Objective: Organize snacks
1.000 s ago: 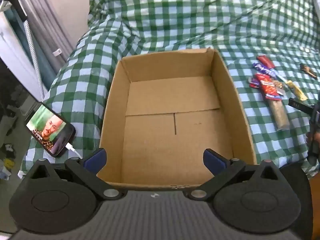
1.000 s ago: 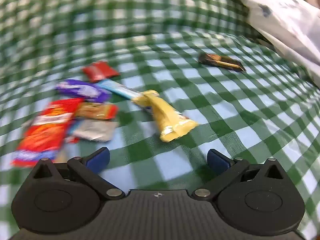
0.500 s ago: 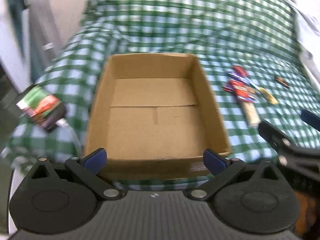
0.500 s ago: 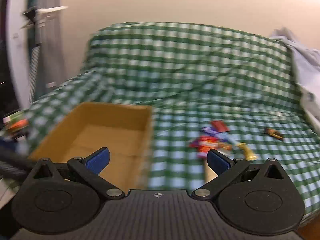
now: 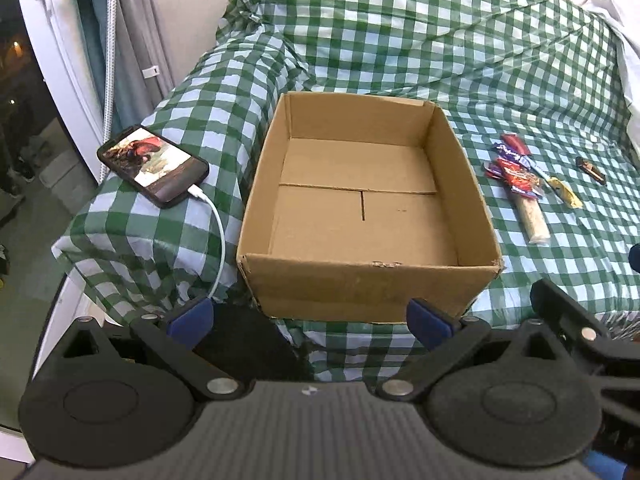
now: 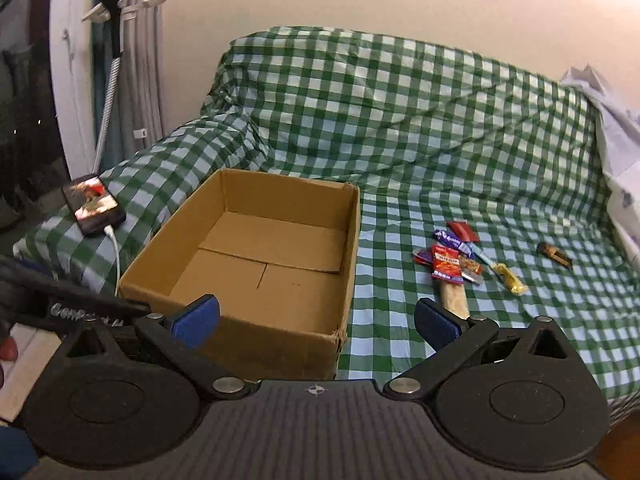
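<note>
An open cardboard box (image 5: 360,272) (image 6: 256,332) with nothing in it sits on the green checked bed cover. To its right lies a small heap of snacks (image 5: 516,178) (image 6: 452,260): red and purple wrappers, a long beige pack (image 5: 534,220), a yellow bar (image 6: 510,280). A dark bar (image 5: 591,169) (image 6: 554,255) lies apart, further right. My left gripper (image 5: 308,318) is open in front of the box's near wall. Held back off the bed, my right gripper (image 6: 316,316) is open and holds nothing.
A phone (image 5: 154,166) (image 6: 94,204) with a lit screen and a white cable lies on the cover left of the box. A white door frame and a flexible holder arm (image 6: 108,60) stand at the left. White bedding (image 6: 616,132) is at the right.
Both grippers have pulled back and up from the bed. The right one had been close over the snacks and now sees the whole bed and box. Both stay open.
</note>
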The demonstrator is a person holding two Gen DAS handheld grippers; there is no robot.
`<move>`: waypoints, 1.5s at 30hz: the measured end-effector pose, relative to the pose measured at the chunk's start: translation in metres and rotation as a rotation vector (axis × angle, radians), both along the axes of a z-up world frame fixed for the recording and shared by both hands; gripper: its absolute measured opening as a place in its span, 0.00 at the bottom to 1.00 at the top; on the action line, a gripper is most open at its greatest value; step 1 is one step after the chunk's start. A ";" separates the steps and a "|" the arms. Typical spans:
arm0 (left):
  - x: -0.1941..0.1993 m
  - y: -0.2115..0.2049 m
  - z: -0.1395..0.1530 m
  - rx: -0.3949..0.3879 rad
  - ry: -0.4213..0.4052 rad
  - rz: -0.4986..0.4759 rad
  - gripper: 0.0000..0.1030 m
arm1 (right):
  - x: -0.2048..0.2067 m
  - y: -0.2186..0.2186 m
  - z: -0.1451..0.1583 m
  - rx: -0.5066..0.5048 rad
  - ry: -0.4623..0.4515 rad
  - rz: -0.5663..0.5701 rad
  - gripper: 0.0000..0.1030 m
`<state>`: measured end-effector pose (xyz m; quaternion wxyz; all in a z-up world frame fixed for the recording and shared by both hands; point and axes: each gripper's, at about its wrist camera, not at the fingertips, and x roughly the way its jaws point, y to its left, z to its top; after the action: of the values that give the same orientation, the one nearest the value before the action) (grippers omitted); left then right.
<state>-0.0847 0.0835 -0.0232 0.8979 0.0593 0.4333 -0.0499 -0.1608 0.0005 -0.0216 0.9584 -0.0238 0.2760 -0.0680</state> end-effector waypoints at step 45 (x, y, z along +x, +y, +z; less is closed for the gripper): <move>0.009 -0.015 -0.022 0.081 0.079 -0.006 1.00 | 0.007 -0.010 -0.012 0.076 0.065 -0.006 1.00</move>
<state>-0.0755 0.0685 -0.0454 0.8769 0.0948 0.4697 -0.0374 -0.1542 -0.0093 -0.0340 0.9490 0.0110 0.3093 -0.0595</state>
